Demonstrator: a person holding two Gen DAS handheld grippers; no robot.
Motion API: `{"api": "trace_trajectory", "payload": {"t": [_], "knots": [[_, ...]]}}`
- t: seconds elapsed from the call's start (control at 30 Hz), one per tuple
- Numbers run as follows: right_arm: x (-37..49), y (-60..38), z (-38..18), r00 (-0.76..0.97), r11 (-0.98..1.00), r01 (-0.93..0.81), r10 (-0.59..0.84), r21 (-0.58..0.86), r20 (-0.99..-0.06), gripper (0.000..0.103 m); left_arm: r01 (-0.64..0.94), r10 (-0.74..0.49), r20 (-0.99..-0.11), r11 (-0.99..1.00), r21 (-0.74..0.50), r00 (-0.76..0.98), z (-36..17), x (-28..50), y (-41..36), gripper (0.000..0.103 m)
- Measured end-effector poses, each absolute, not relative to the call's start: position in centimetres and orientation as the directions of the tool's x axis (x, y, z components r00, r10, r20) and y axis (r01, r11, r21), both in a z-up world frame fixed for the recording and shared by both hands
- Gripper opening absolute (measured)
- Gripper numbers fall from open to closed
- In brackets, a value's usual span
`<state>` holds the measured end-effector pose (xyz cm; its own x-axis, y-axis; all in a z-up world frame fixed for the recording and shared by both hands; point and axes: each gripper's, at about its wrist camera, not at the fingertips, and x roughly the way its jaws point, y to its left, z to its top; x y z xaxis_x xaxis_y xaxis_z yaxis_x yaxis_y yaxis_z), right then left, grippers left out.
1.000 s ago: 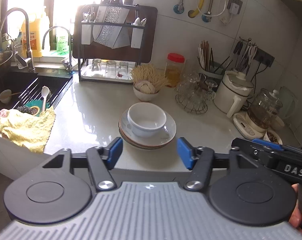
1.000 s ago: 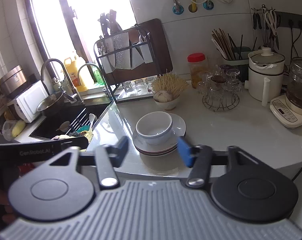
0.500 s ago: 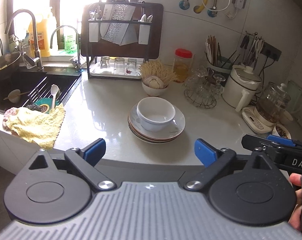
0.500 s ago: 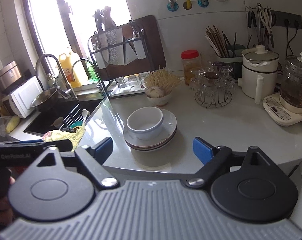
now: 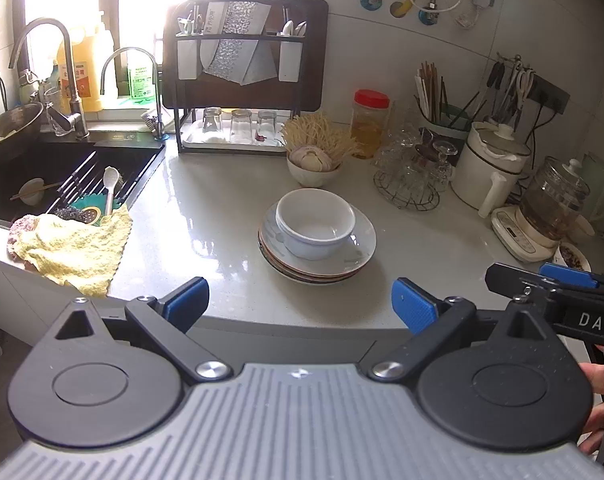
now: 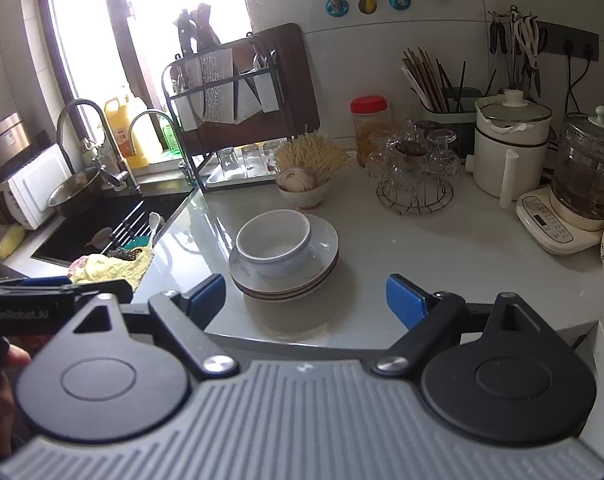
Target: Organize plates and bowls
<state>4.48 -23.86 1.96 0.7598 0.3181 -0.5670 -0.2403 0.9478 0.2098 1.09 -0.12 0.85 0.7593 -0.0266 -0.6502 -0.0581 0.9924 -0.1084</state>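
Note:
A white bowl [image 5: 315, 222] sits on a stack of plates [image 5: 357, 258] on the pale counter, near its front edge. It shows in the right wrist view too: bowl [image 6: 273, 242], plates [image 6: 321, 268]. My left gripper [image 5: 300, 304] is open and empty, held in front of the counter edge, short of the stack. My right gripper [image 6: 303, 298] is open and empty, also just short of the stack. The right gripper's tip shows at the right of the left wrist view [image 5: 549, 284]; the left gripper's tip shows at the left of the right wrist view [image 6: 58, 292].
A sink [image 5: 62, 176] with a yellow cloth [image 5: 74, 248] lies left. A dish rack [image 5: 242, 80] with glasses stands at the back. A small bowl of garlic [image 5: 313, 164], a wire glass holder [image 5: 413, 176], a white pot [image 5: 493, 168] and a glass kettle [image 5: 553, 204] stand behind and right.
Both grippers have opened wide and pulled back a little from the stack. The bowl and plates have not moved.

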Motion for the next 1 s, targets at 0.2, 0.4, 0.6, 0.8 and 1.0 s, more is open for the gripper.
{"api": "trace_trajectory", "payload": {"t": [0.2,0.4,0.6,0.8,1.0], "knots": [[4.86,-23.75,2.01,0.758,0.946,-0.244,0.324,0.213,-0.566,0.089,-0.075,-0.003,-0.665,0.993,-0.09,0.747,0.61,1.8,-0.18,0.1],[5.09,-23.55,1.89,0.748,0.943,-0.252,0.332,0.217,-0.574,0.089,-0.096,0.009,-0.668,0.991,-0.094,0.744,0.59,1.95,0.3,0.1],[5.24,-23.51,1.84,0.748,0.943,-0.248,0.332,0.221,-0.575,0.089,-0.11,0.03,-0.664,0.991,-0.079,0.747,0.53,1.87,0.37,0.1],[5.2,-23.5,1.8,0.744,0.941,-0.255,0.337,0.221,-0.576,0.089,-0.105,0.03,-0.673,0.992,-0.072,0.739,0.29,1.7,0.34,0.1],[4.83,-23.32,1.73,0.744,0.94,-0.256,0.339,0.223,-0.575,0.089,-0.103,0.03,-0.676,0.992,-0.068,0.737,0.34,1.28,0.39,0.1]]}}
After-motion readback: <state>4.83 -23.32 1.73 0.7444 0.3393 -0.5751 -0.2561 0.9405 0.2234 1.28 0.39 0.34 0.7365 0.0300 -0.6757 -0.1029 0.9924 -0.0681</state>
